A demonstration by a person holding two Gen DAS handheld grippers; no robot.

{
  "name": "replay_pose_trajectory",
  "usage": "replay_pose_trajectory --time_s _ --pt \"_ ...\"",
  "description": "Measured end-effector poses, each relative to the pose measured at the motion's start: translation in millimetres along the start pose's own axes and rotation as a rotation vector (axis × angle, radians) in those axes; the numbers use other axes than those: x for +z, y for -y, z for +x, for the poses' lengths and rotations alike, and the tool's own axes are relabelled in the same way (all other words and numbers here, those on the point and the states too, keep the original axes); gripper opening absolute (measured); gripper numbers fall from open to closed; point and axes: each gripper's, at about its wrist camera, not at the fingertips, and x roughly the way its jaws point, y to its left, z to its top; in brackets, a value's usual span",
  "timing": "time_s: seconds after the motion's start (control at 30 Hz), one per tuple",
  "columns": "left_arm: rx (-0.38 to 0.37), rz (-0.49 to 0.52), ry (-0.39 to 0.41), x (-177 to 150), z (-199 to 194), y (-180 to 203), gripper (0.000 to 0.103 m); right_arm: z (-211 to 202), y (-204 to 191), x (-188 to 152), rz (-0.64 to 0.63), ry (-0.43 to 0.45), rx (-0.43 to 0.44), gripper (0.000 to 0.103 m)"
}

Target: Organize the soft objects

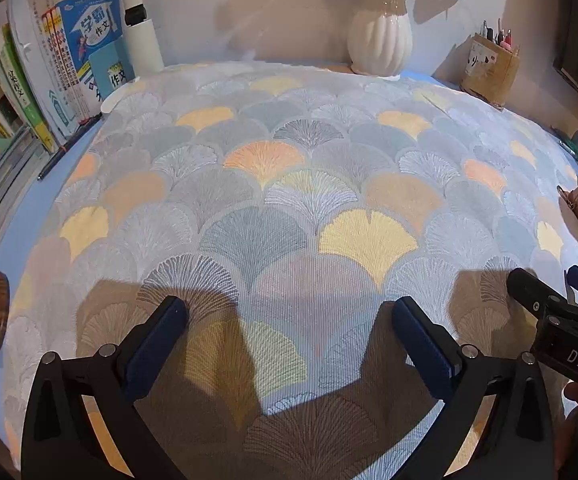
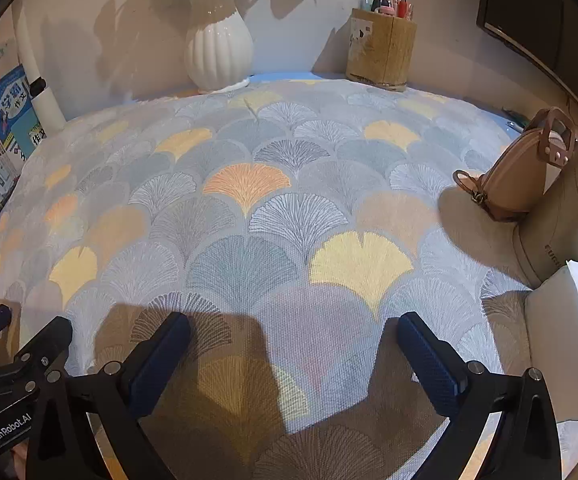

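Here, books [image 1: 69,60] with Chinese titles stand far left, then a white ribbed vase [image 2: 219,54], a pen holder [image 2: 381,50] and a tan bag [image 2: 525,176] at right, ringing the fan-patterned cloth [image 1: 273,184] spread flat over the blue table [image 1: 21,224]. Left gripper [image 1: 289,332], marked "GenRobot.AI", and right gripper [image 2: 293,344], marked "DAS", both hover above the cloth's near edge, fingers spread, holding nothing.
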Motion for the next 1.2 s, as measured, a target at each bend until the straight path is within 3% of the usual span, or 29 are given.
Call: replay_pose_trajectory --time_s 1.2 --pt "-0.039 0.040 0.003 3.2 1.6 -3.8 0.103 2.2 0.2 -1.8 0.008 0.032 -0.001 0.103"
